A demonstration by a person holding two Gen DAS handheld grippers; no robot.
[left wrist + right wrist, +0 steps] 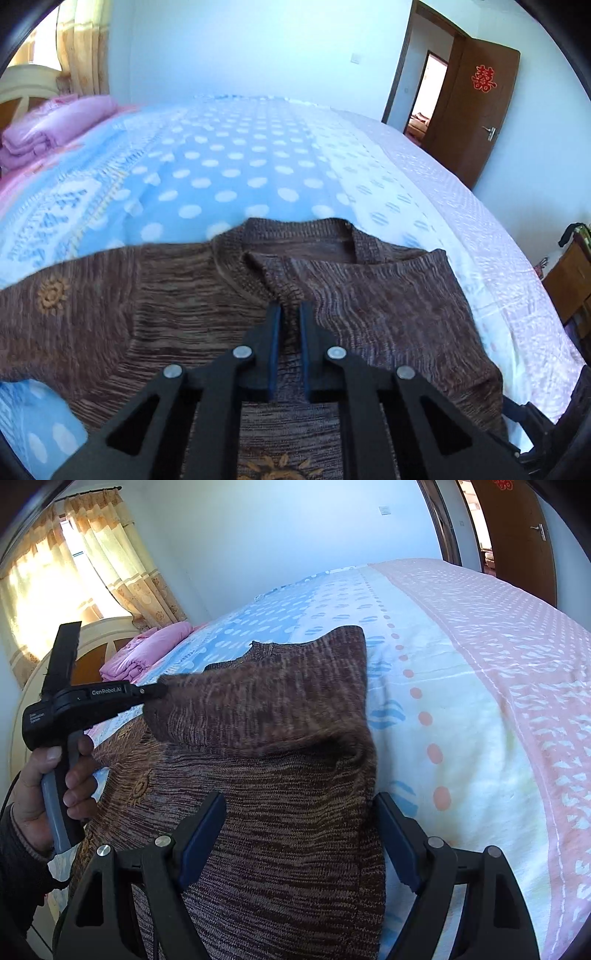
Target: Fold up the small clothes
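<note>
- Left gripper (290, 308): black frame, blue pads, jaws pinched narrow on a fold of the brown marled knit sweater (280, 812) near its neckline. In the right wrist view a hand (55, 786) holds its grey handle and the nose meets a raised flap of the knit.
- Sweater lies flat on the bed with the blue polka-dot and pink patterned cover (461, 701), near the edge closest to the cameras, collar pointing toward the far edge. Orange sun-like motifs on the knit.
- Right gripper (299, 830): jaws wide, nothing held; one blue pad over the knit, the other just off the sweater's right side edge.
- Step, my read: side fold in progress, right portion being carried leftward across the body.
- Next needs: keep the pinch, lay the flap flat and square to the hem, right gripper to hold down or smooth.
- Readable text: "GenRobot.AI" on the left gripper body; smaller label below it illegible. Red paper character on the brown wooden door (476, 110), far right.
</note>
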